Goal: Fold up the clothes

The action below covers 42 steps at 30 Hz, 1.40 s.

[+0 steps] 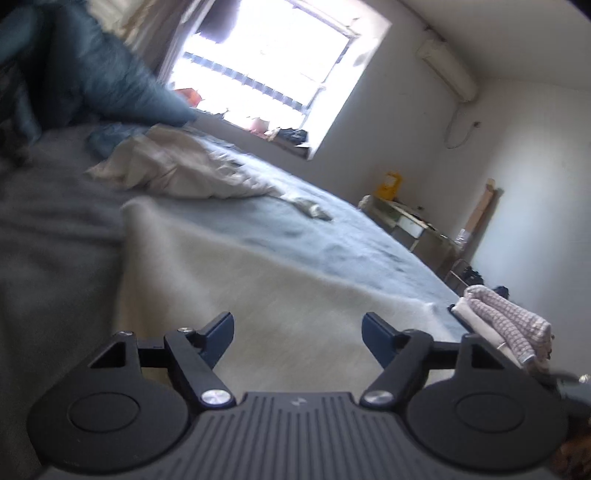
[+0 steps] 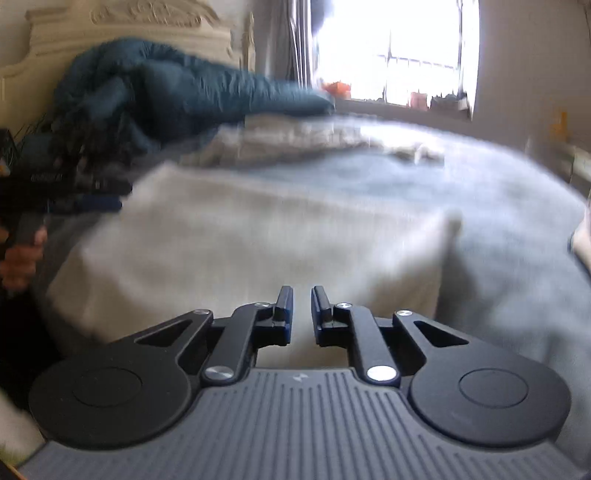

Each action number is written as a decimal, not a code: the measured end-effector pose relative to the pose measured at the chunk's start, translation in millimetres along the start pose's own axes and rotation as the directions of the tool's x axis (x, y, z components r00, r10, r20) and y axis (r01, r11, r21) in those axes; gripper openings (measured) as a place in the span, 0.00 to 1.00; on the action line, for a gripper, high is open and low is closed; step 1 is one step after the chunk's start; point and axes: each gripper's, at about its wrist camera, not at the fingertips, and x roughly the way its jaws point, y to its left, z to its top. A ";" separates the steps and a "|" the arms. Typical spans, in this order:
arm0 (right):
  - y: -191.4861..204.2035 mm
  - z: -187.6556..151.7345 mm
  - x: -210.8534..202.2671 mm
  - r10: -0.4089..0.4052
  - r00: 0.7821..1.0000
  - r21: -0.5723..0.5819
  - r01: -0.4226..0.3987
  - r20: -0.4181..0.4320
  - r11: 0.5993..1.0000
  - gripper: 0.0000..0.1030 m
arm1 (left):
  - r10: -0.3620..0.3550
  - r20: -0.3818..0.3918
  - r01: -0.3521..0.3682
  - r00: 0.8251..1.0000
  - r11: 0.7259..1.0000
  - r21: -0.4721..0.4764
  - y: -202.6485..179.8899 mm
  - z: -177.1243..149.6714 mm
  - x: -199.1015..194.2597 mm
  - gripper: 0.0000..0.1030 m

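- The left gripper (image 1: pixel 298 334) hung low over a cream garment (image 1: pixel 258 280) that lay spread flat on the bed (image 1: pixel 369 240); its jaws stood wide apart and nothing was between them.
- The right gripper (image 2: pixel 302 314) pointed at the near edge of the same cream garment (image 2: pixel 240 240). Its jaws were almost closed, with only a thin gap, and no cloth could be seen between them.
- In the right wrist view the left gripper (image 2: pixel 110 195) appeared at the left border, beside the left edge of the garment, with a hand (image 2: pixel 22 258) on its handle.
- Behind the cream garment a crumpled beige cloth (image 1: pixel 184 170) lay on the grey-blue bed cover, and a dark teal quilt (image 1: pixel 92 74) was heaped further back, near the carved white headboard (image 2: pixel 129 22).
- A pink checked cloth (image 1: pixel 509 321) lay folded at the right corner of the bed, well apart from the cream garment.
- A bright window (image 1: pixel 277 66) was in the wall behind the bed.
- The right wrist view was blurred.
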 end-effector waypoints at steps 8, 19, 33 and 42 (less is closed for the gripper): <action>-23.8 37.8 89.7 -0.035 0.998 -0.032 0.033 -0.058 0.999 0.10 | 0.018 -0.130 -0.010 0.991 0.998 0.068 -29.3 9.4 83.2 0.75; -93.8 -34.5 1.0 -0.027 0.999 0.266 0.030 -0.018 0.964 0.10 | 0.034 -0.124 -0.029 0.992 0.999 0.045 5.1 -6.3 37.1 0.66; 2.7 26.7 9.4 0.236 0.971 0.219 -0.241 0.048 0.946 0.31 | 0.232 0.018 -0.224 0.973 0.955 -0.195 50.1 -4.8 -90.7 0.80; 110.6 37.1 68.0 0.375 0.923 0.107 -0.366 -0.087 0.925 0.44 | 0.226 -0.071 -0.237 0.972 0.925 -0.299 78.2 -8.7 -70.4 0.79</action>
